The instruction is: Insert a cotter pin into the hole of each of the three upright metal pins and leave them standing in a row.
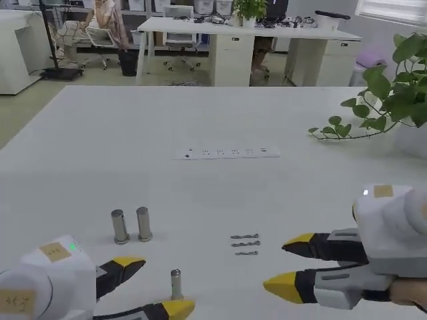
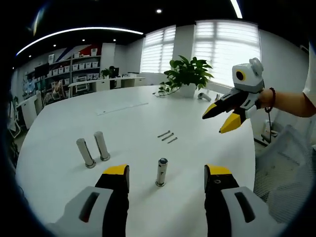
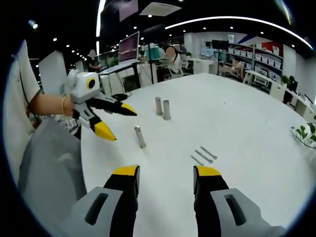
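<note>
Pin (image 1: 176, 283) stands near the desk's (image 1: 267, 120) front edge by the open left tool (image 3: 125, 125); right tool (image 1: 274, 266) open too, both empty.

The lone pin (image 1: 176, 283) stands at the mouth of the left gripper's (image 1: 167, 285) spread jaws, touching neither. Behind it to the left, two pins (image 1: 143, 223) crowd together. To its right lie the cotter pins (image 1: 245, 244), with the right gripper (image 1: 275, 266) near them. Beyond it the table (image 1: 220, 193) is bare up to the strip (image 1: 227, 153).

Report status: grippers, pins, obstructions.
Left gripper open, nearest metal pin just ahead. Right gripper open, empty. Other two metal pins upright; three cotter pins loose on table, none inserted. Nothing blocking them.
</note>
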Tool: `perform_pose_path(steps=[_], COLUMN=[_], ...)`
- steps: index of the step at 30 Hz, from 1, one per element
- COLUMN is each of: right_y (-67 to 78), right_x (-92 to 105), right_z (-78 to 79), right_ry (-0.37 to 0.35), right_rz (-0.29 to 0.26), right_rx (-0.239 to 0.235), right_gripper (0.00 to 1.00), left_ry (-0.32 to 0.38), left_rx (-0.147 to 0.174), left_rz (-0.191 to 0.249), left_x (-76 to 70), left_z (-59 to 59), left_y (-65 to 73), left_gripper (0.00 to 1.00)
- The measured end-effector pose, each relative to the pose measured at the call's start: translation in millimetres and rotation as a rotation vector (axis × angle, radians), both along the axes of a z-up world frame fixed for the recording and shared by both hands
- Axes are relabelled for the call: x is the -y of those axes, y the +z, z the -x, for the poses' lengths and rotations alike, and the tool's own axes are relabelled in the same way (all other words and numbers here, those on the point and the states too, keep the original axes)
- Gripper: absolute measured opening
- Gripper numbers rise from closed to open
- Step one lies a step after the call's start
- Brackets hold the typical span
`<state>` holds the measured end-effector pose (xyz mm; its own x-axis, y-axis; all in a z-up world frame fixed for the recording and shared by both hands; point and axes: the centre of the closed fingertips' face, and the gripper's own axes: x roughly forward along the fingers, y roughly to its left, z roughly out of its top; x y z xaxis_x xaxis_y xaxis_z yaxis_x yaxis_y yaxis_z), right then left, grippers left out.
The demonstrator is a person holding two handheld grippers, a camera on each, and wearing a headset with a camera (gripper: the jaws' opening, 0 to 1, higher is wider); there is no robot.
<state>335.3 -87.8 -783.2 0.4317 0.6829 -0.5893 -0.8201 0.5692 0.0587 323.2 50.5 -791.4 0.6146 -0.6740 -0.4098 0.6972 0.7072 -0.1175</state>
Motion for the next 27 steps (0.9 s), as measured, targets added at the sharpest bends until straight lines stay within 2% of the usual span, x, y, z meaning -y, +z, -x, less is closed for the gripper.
perform_pose_path(steps=[7, 10, 18, 20, 23, 27], right_y=[-14.4, -20.2, -34.2, -36.3, -40.2, -50.2], right_x=[2.3, 2.7, 5.9, 6.4, 5.6, 5.7], right_z=[-17.1, -24.1, -45.9, -50.0, -55.5, -62.2], right_ry=[0.039, 0.058, 0.102, 0.110, 0.141, 0.180], right_rz=[0.069, 0.100, 0.189, 0.205, 0.229, 0.273], right_rx=[-0.021, -0.026, -0.025, -0.026, -0.023, -0.034], right_gripper=[0.40, 0.38, 0.33, 0.32, 0.30, 0.28], left_ry=[0.034, 0.048, 0.076, 0.077, 0.080, 0.088], left_rx=[0.015, 0.012, 0.026, 0.028, 0.029, 0.052], left_rz=[0.006, 0.005, -0.043, -0.060, -0.059, -0.078], left_x=[-5.1, -7.3, -14.5, -16.8, -18.8, -21.7], left_z=[9.2, 14.5, 29.0, 30.7, 31.8, 33.1], left_y=[10.6, 12.3, 9.5, 8.9, 10.7, 15.3], left_gripper=[0.72, 0.77, 0.85, 0.87, 0.89, 0.93])
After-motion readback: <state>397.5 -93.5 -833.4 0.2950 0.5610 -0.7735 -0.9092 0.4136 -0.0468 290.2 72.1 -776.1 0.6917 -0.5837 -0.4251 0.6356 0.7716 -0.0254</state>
